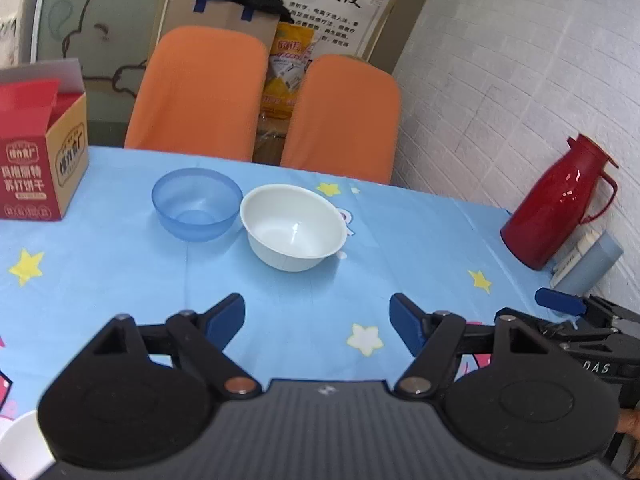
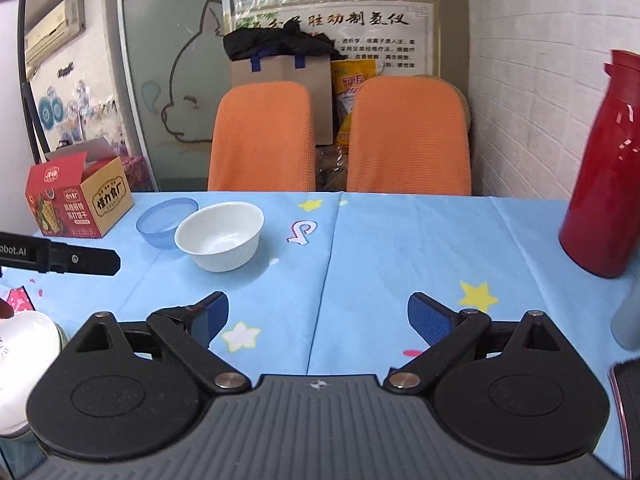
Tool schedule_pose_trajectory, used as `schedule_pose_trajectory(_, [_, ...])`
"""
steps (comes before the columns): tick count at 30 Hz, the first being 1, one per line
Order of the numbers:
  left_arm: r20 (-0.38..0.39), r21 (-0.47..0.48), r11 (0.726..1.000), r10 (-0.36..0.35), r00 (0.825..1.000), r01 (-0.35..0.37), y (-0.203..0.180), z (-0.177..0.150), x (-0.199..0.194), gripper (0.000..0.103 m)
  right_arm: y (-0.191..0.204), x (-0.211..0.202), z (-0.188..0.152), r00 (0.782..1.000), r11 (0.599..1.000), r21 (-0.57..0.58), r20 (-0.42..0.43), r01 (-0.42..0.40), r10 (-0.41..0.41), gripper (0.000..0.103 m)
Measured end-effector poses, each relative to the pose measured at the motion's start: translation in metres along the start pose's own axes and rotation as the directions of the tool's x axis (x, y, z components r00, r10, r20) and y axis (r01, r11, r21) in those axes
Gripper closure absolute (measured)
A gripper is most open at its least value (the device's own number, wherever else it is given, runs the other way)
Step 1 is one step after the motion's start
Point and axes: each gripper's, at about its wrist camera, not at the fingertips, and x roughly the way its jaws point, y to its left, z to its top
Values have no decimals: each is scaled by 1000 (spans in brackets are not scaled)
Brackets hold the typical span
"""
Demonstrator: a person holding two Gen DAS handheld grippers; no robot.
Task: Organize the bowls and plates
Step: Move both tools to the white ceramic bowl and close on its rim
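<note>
A white bowl (image 1: 294, 226) and a translucent blue bowl (image 1: 196, 204) stand side by side, touching, on the blue star-print tablecloth (image 1: 120, 280) ahead of my left gripper (image 1: 318, 322), which is open and empty above the cloth. The same white bowl (image 2: 220, 236) and blue bowl (image 2: 164, 222) show far left in the right wrist view. My right gripper (image 2: 318, 320) is open and empty over bare cloth. More white dishware sits near the left edge (image 2: 20, 368), partly hidden; a white rim (image 1: 20, 444) shows at the lower left.
A red cracker box (image 1: 40, 148) stands at the table's far left. A red thermos (image 1: 560, 208) and a grey-blue box (image 1: 588, 264) stand by the white brick wall at right. Two orange chairs (image 1: 344, 116) stand behind the table.
</note>
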Motion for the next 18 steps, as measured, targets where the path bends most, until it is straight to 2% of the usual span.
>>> schedule_pose_trajectory(4, [-63, -156, 988, -30, 998, 20, 21, 18, 40, 31, 1, 47, 26, 996, 999, -17, -83, -43, 41, 0])
schedule_pose_trajectory(6, [-86, -216, 976, -25, 996, 6, 28, 25, 59, 31, 3, 70, 37, 992, 998, -24, -108, -63, 60, 0])
schedule_pose_trajectory(10, [-103, -264, 964, 18, 994, -45, 36, 38, 90, 31, 16, 114, 53, 987, 994, -83, -148, -70, 57, 0])
schedule_pose_trajectory(13, [-109, -321, 945, 21, 994, -55, 47, 44, 106, 31, 24, 142, 57, 982, 988, -122, -173, -91, 69, 0])
schedule_pose_trajectory(18, [-136, -371, 921, 72, 988, -118, 57, 46, 125, 31, 28, 176, 58, 974, 986, -125, -212, -113, 85, 0])
